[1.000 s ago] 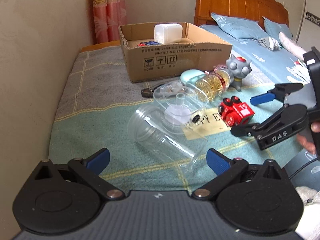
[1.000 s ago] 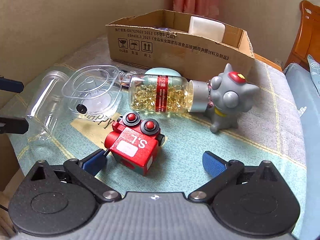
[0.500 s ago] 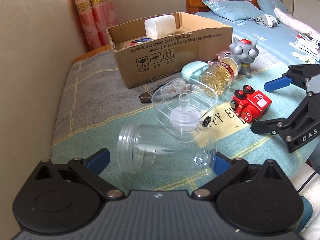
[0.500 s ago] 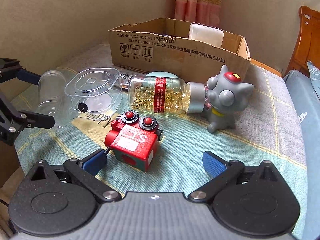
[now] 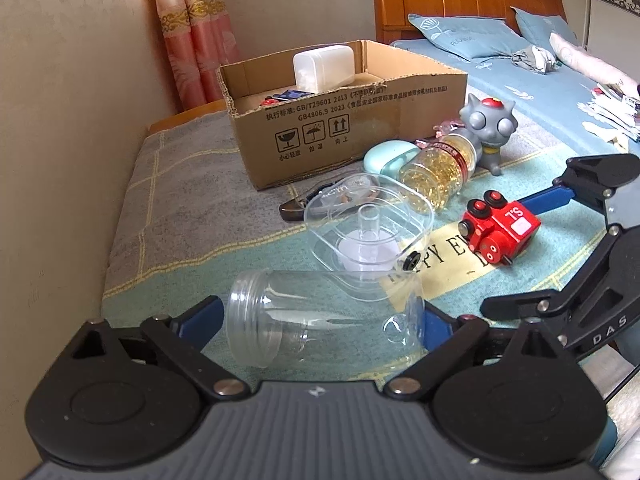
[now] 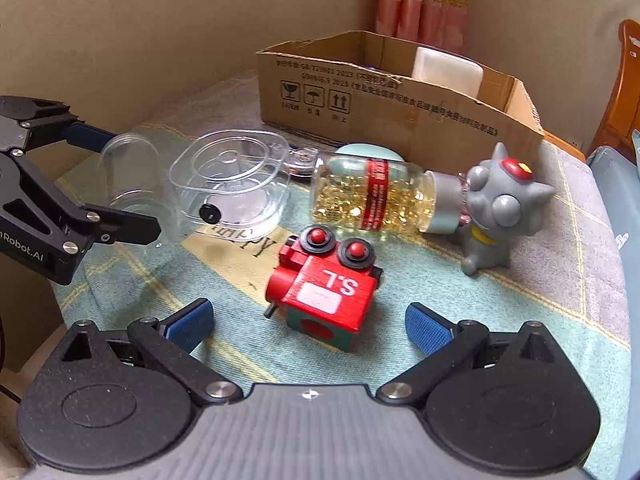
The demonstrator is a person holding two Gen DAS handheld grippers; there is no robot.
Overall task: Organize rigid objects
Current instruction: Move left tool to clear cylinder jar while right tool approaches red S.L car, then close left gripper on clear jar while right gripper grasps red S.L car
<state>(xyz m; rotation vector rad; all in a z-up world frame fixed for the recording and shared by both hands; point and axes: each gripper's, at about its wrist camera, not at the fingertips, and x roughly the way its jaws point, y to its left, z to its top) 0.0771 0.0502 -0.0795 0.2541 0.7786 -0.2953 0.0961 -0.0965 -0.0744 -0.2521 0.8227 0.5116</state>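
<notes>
Clear plastic jar (image 5: 320,320): empty, on its side, threaded mouth toward 9 o'clock, lying low-centre between left gripper (image 5: 320,322) pads, spread wide; contact unclear. Red toy train (image 6: 324,280): blocky, white "S.L" lettering, two red-capped black knobs at 12 o'clock, sitting between right gripper (image 6: 308,324) pads, spread wide, untouched.

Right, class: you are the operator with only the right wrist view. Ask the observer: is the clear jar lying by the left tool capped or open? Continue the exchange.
Observer: Open. The clear jar shows a bare threaded mouth, pointing toward the wall.
Operator: What is in the box besides the white container?
Observer: Small red and blue items lie on the cardboard box floor, in front of the white container.
</notes>
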